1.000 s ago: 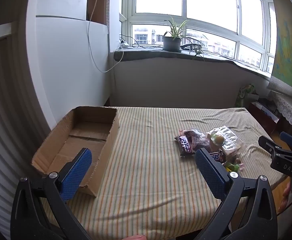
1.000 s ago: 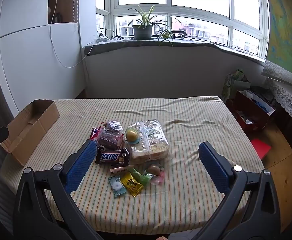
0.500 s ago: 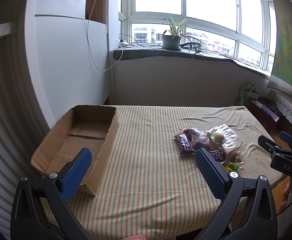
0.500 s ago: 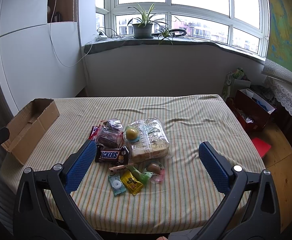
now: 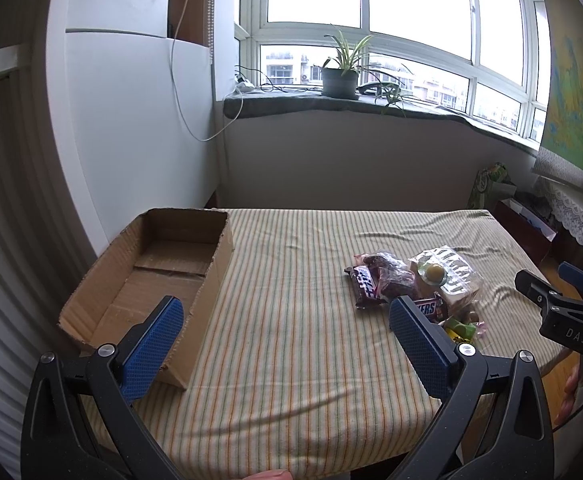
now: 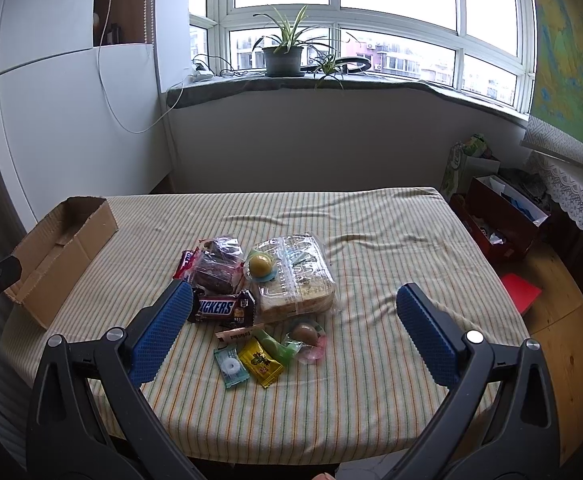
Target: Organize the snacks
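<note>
Fingers (image 6: pixel 159 334) of both grippers wide, empty; snacks (image 6: pixel 251 292) a heap of bright wrappers.

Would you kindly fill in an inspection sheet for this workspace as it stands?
Surface: table under a striped, slightly wrinkled cloth.
Job's things: open cardboard box at the table's left edge, nothing seen inside; snack pile mid-table, including a Snickers bar, bagged bread and small sweets.
Clutter: nothing seen.
Grippers: left gripper and right gripper both open, holding nothing, above the near edge.
Cables: white cord hanging down the wall to the sill.
Surroundings: potted plant on the windowsill; bags on the floor at right.
</note>
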A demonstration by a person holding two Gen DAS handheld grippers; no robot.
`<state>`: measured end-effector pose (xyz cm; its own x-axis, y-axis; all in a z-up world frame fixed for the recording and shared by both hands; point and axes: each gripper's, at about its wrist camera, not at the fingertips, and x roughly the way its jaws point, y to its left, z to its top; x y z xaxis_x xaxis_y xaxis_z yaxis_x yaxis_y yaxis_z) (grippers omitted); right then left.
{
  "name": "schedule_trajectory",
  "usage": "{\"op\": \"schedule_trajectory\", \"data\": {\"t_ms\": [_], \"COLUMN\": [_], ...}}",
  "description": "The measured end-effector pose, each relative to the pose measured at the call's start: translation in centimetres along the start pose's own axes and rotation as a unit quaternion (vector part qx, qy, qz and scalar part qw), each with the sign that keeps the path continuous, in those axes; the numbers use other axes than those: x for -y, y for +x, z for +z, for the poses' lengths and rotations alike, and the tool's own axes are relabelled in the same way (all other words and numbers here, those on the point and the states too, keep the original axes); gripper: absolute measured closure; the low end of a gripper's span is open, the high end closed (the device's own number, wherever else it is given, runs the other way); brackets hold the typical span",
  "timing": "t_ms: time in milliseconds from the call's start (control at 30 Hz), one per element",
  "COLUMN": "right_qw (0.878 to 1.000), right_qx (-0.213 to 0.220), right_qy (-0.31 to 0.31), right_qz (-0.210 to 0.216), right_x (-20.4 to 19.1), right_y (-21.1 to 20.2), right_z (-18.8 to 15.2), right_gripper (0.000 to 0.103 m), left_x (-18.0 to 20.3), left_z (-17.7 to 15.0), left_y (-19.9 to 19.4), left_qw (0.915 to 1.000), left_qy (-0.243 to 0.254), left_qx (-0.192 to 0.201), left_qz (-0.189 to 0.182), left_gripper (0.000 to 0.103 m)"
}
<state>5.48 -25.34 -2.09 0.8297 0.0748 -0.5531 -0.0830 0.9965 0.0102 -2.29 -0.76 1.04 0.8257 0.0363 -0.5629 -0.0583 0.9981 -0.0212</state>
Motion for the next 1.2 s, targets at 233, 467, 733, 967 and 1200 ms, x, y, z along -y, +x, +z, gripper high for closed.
{"op": "schedule_trajectory", "data": {"t_ms": [233, 467, 733, 967, 1200], "right_qw": [1.000, 1.000, 0.998, 0.994, 0.992], "right_qx": [-0.002, -0.008, -0.055, -0.105, -0.117], "right_qy": [-0.001, 0.001, 0.003, 0.015, 0.046], "right_qz": [-0.001, -0.001, -0.002, -0.002, 0.031], "right_x": [-0.1, 0.7, 1.0, 1.8, 1.7], "right_y": [-0.1, -0.2, 3.3, 5.8, 7.0], "right_z": [0.0, -0.8, -4.7, -9.4, -10.4], "right_gripper": [0.000, 0.000, 0.000, 0.000, 0.000], "left_x": [0.1, 0.5, 1.3, 2.2, 2.3], "left_z": [-0.1, -0.4, -3.2, -9.0, -10.7], "left_y": [0.0, 0.1, 3.4, 8.0, 9.1], "left_qw": [1.0000, 1.0000, 0.9990, 0.9923, 0.9898], "left_qy": [0.000, 0.003, 0.006, 0.019, 0.022], "left_qx": [0.000, -0.003, -0.040, -0.120, -0.137], "left_qz": [-0.001, -0.005, -0.018, -0.023, -0.032], "left_gripper": [0.000, 0.000, 0.000, 0.000, 0.000]}}
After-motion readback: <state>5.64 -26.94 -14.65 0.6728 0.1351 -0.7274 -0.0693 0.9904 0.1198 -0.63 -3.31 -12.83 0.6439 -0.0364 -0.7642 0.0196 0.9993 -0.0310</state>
